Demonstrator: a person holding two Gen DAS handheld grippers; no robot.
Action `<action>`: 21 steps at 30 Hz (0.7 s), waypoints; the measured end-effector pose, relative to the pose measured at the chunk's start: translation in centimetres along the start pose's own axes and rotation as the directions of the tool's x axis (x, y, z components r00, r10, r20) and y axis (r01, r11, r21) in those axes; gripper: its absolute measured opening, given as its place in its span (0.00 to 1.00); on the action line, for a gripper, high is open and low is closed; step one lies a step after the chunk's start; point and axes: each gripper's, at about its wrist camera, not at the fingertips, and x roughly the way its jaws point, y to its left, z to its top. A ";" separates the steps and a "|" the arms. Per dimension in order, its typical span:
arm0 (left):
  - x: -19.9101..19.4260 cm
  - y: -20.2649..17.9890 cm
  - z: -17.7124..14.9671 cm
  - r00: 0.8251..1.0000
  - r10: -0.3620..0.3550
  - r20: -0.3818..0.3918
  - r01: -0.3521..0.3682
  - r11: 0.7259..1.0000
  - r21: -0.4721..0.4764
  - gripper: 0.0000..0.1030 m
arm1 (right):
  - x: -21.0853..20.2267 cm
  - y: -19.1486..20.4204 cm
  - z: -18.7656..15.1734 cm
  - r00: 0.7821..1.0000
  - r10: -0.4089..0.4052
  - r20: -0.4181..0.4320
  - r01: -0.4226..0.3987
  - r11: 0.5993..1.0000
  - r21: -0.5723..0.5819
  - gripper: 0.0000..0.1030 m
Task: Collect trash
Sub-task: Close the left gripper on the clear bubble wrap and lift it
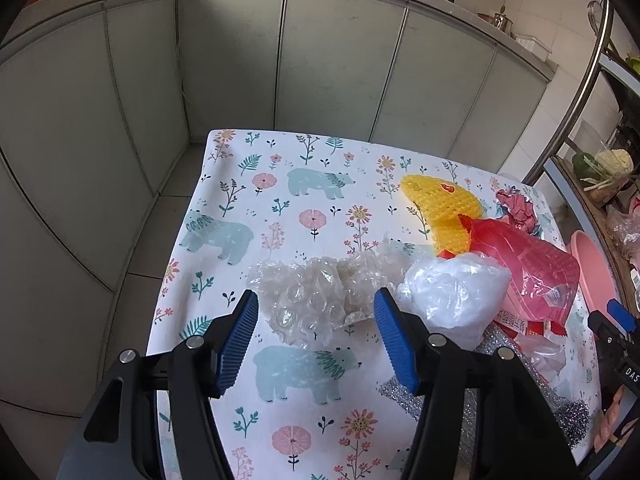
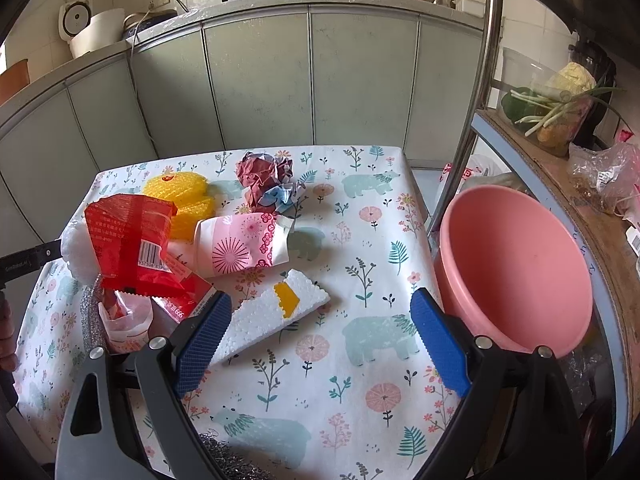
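You had barely begun: the pink basin (image 2: 516, 276) at the right edge of the counter (image 2: 360, 248) looked empty, and all the trash lay on the cloth. Your left tool (image 1: 316, 334) stood wide over the bubble wrap (image 1: 316, 300), holding nothing; your right tool (image 2: 320, 336) stood wide and empty near the foam piece (image 2: 276, 312). Only the right view showed the basin's inside, the foam and the pink packet (image 2: 240, 246); only the left showed the bubble wrap.

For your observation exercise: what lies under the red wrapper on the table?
Under the red wrapper show a white foam lump, a pink paper pack, a red box and part of the yellow net. What the wrapper fully covers cannot be seen.
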 end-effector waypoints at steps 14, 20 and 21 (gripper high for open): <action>0.3 -0.7 0.1 0.999 -0.050 0.020 0.050 0.998 0.035 0.26 | 0.5 0.1 -0.2 1.000 -0.001 -0.017 0.001 1.000 0.006 0.89; -0.2 -1.1 -0.1 0.997 -0.064 0.046 0.061 0.996 0.060 0.16 | 0.4 0.6 -0.2 1.000 -0.001 -0.019 0.001 1.000 -0.005 0.89; -0.3 -1.2 -0.1 0.997 -0.065 0.051 0.062 0.996 0.063 0.13 | 0.4 0.6 -0.2 1.000 -0.001 -0.019 0.001 1.000 -0.005 0.89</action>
